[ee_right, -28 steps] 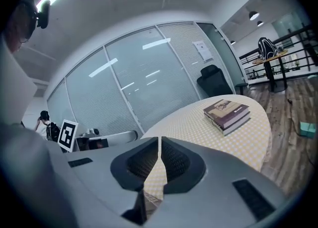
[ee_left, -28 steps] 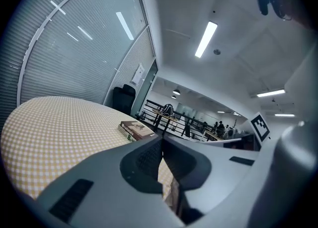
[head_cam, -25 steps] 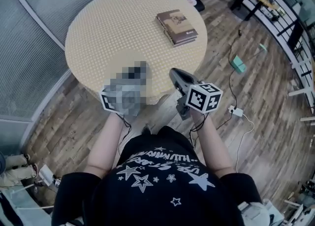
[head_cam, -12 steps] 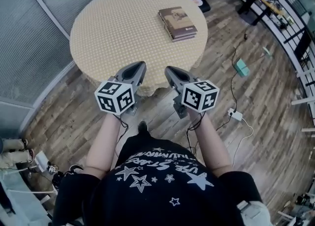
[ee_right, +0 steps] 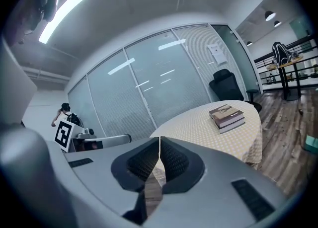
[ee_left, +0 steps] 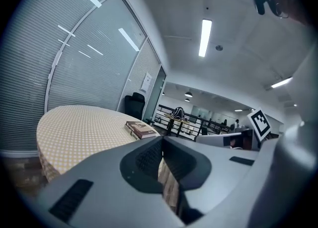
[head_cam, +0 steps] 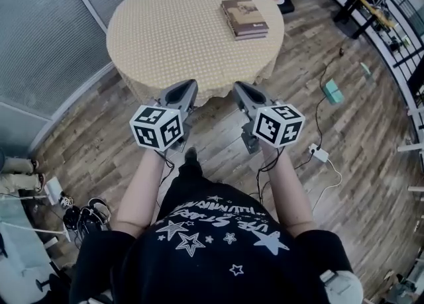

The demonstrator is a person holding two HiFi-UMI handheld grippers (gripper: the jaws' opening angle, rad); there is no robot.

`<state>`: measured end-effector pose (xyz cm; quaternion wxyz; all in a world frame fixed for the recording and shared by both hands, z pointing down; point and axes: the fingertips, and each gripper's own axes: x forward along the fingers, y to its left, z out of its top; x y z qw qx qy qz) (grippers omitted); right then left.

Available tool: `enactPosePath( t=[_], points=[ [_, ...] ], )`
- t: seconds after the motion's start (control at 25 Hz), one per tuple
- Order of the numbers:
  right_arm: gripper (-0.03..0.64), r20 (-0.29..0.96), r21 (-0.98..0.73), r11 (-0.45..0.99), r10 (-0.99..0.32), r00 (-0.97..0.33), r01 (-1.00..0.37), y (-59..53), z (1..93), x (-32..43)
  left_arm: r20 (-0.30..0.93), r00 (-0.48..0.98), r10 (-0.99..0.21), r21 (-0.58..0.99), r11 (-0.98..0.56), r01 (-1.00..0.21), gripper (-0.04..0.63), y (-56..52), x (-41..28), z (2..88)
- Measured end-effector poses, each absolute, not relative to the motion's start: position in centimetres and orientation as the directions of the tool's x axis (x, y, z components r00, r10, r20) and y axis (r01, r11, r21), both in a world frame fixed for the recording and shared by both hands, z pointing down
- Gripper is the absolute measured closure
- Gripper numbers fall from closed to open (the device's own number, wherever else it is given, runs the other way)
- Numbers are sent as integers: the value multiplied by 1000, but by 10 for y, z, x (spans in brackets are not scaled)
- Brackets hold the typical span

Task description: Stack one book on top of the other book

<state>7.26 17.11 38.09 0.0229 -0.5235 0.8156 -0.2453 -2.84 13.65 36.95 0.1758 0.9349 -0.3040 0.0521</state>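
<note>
Bearing stacked books point(head_cam: 245, 18), round clothed table point(head_cam: 165, 38) on plank floor point(head_cam: 358, 183).

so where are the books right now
In the head view the stacked books lie near the far right edge of the round table, top right of the picture.

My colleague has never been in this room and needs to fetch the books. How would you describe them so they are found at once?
Find the round table with the pale yellow dotted cloth, beside the glass wall. Seen from the person's side, a small stack of books lies on its far right part, near the edge. The top cover is brown, and nothing else lies on the cloth.
</note>
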Motion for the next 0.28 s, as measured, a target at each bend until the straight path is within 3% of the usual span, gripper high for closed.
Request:
enactPosePath(
  t=[0.28],
  points=[
    [586,208,-420,353,-860,-467,-836,218,383,83,208,788,-580,295,-731,-616,588,189,-29,374]
  ],
)
